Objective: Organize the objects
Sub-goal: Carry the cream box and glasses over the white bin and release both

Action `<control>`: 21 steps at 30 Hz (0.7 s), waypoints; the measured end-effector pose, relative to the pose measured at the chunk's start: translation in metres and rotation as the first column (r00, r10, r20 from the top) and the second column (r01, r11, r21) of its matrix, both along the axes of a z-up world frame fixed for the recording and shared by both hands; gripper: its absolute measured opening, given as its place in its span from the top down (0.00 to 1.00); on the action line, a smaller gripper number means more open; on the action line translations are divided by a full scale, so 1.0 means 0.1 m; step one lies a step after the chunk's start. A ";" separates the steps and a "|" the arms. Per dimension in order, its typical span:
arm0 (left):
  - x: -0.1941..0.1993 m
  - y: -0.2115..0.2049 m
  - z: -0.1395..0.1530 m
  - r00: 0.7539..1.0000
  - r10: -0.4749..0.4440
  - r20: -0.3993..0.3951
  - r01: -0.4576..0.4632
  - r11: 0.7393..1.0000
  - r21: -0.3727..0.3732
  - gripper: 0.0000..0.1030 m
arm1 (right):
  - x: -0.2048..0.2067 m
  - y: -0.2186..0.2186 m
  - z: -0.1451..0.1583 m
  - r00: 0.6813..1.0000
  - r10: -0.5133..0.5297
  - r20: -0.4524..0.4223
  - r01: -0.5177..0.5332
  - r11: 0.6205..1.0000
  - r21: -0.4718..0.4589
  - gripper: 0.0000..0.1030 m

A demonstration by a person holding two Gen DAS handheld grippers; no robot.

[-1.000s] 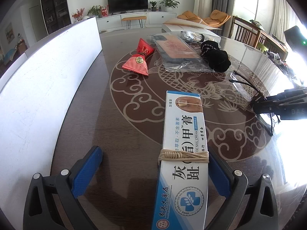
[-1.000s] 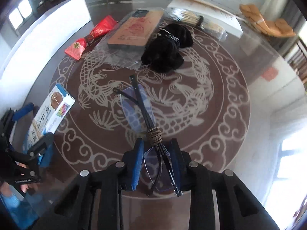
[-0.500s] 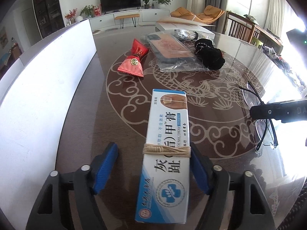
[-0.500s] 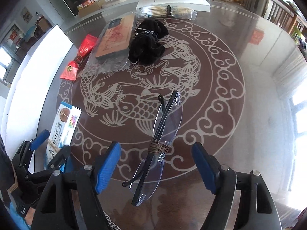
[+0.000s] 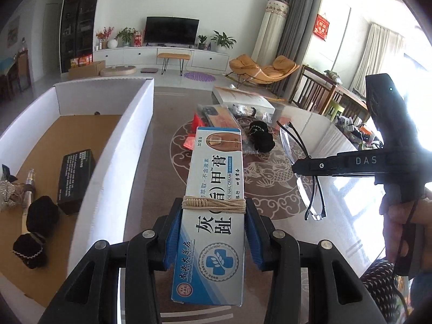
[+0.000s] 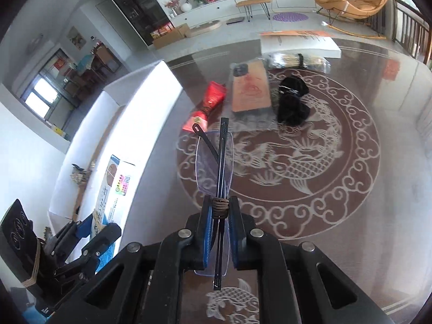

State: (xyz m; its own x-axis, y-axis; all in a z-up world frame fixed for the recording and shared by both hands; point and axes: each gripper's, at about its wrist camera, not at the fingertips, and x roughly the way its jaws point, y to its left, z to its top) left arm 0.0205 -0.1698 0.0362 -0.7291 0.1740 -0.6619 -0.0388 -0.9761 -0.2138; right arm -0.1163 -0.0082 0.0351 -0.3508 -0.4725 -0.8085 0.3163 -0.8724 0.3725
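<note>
My left gripper (image 5: 213, 216) is shut on a long blue-and-white nail cream box (image 5: 216, 172) with twine wound around it, held in the air above the table. My right gripper (image 6: 220, 216) is shut on a pair of folded rimless glasses (image 6: 216, 156) at their cord-wrapped middle, also raised off the table. The left wrist view shows the right gripper (image 5: 305, 166) with the glasses (image 5: 313, 197) to the right of the cream box. To the left stands a big open white box (image 5: 129, 140) with a cardboard floor.
Inside the white box lie a black carton (image 5: 75, 178) and dark round pieces (image 5: 43, 213). Farther on the patterned table (image 6: 351, 162) lie red packets (image 6: 208, 105), a bagged phone case (image 6: 251, 91), a black cloth (image 6: 291, 102), a stick bundle (image 6: 297, 60) and a flat white box (image 6: 299, 43).
The left jaws closed on the cream box and lifted it. The right jaws opened, closed again on the glasses and raised them. The inside of the white box has come into view.
</note>
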 end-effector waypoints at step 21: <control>0.40 -2.17 -0.15 0.849 0.512 0.131 -0.484 0.853 -0.193 0.35 | 0.88 -2.48 0.06 0.907 0.416 -0.064 -0.420 0.904 -0.077 0.33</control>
State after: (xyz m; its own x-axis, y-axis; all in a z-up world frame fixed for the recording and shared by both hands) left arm 0.0610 -0.3867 0.0209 -0.5641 -0.2915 -0.7726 0.4849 -0.8742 -0.0242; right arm -0.0283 -0.2566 0.0413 -0.1403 -0.6515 -0.7456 0.6632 -0.6210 0.4178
